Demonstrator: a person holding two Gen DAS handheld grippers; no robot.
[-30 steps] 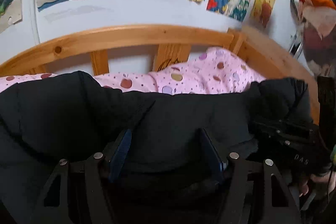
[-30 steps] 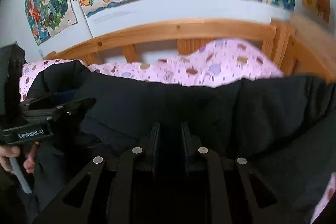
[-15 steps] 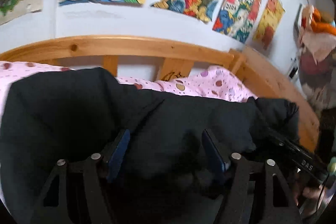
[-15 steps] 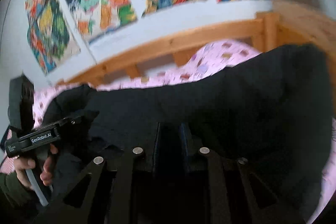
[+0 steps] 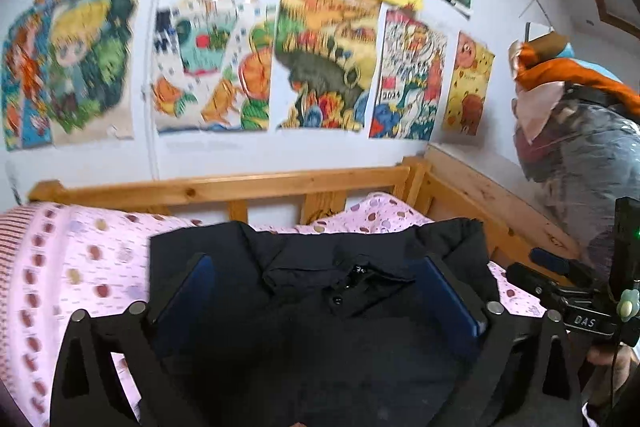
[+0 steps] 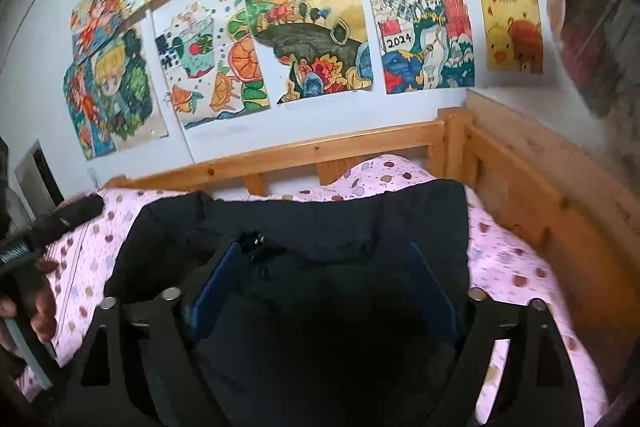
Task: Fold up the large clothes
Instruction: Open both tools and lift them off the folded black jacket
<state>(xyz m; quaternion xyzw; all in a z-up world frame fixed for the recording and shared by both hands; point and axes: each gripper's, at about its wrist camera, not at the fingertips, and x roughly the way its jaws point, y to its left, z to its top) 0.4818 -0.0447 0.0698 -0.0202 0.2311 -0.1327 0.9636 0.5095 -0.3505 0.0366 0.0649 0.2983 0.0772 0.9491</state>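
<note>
A black collared garment point(image 5: 360, 259) with small buttons lies folded on the pink dotted bedding point(image 5: 80, 259). My left gripper point(image 5: 318, 291) hovers above its near part. Its jaws are opening wide and nothing is pinched between the blue pads point(image 5: 184, 291). In the right wrist view the same garment point(image 6: 320, 219) spreads across the bed. My right gripper point(image 6: 324, 279) hangs over it with jaws opening, the pads point(image 6: 212, 283) free of the cloth. The garment's near edge is hidden under both tools.
A wooden bed rail point(image 6: 320, 151) runs behind the bedding and turns along the right side point(image 6: 520, 179). Colourful drawings point(image 5: 320, 59) cover the wall. A stuffed clear bag point(image 5: 580, 147) stands at the right. A hand point(image 6: 40, 311) grips the left tool's handle.
Both grippers let go of the black garment, spread their jaws wide and rose back from it. The garment now lies flat on the bedding, with much more wall in view.
</note>
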